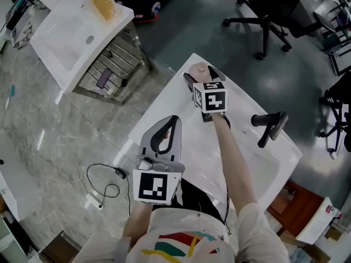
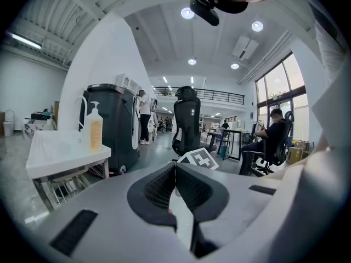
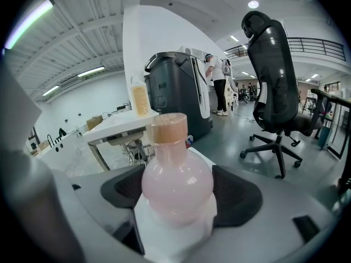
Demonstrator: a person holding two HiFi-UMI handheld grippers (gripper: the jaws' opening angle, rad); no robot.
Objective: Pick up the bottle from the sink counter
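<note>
Pink bottle point(image 3: 176, 185) with a tan cap stands upright between our right gripper's point(image 1: 201, 76) jaws, and both dark pads press its body: grasped. It is at the far corner of the white counter point(image 1: 164, 106); we cannot tell if its base touches the top. Our left gripper point(image 2: 175, 171) has its jaws clenched together on nothing, over the counter's near left edge, well apart from the bottle. Black faucet point(image 1: 270, 126) stands on the counter right of our right arm. Across the floor we see a second white sink unit point(image 1: 71, 43) with a yellow dispenser point(image 1: 103, 4) on it.
</note>
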